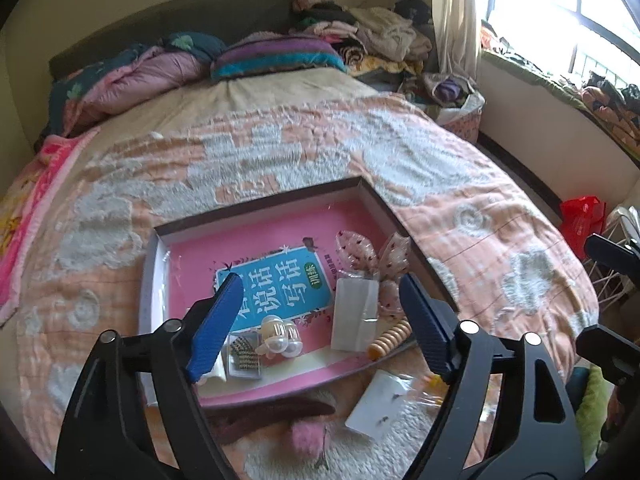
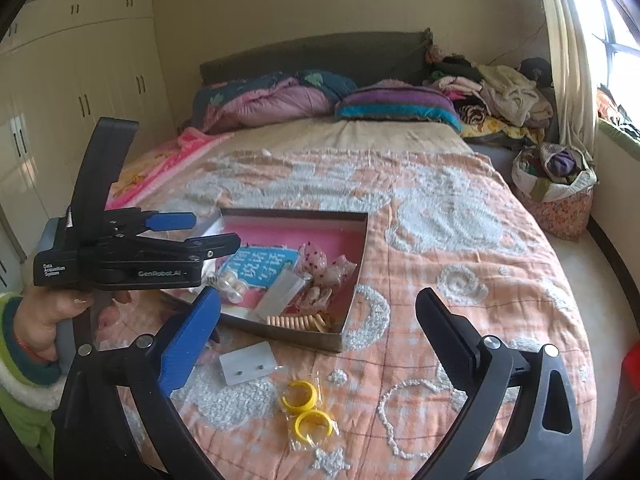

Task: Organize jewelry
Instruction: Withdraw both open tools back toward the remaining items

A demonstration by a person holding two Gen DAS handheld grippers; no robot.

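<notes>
Yellow hoops between right fingers, untouched

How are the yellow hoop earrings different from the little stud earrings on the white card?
The yellow hoop earrings are big, bright open rings in a clear bag. The stud earrings are tiny dark dots pinned to a white card, lying nearer the box. Both pairs lie on the bedspread, outside the box.

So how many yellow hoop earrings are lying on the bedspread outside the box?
2, both in one clear packet on the bedspread in front of the box: one yellow hoop earring nearer the box, the other just below it. More could be hidden behind the right gripper.
</notes>
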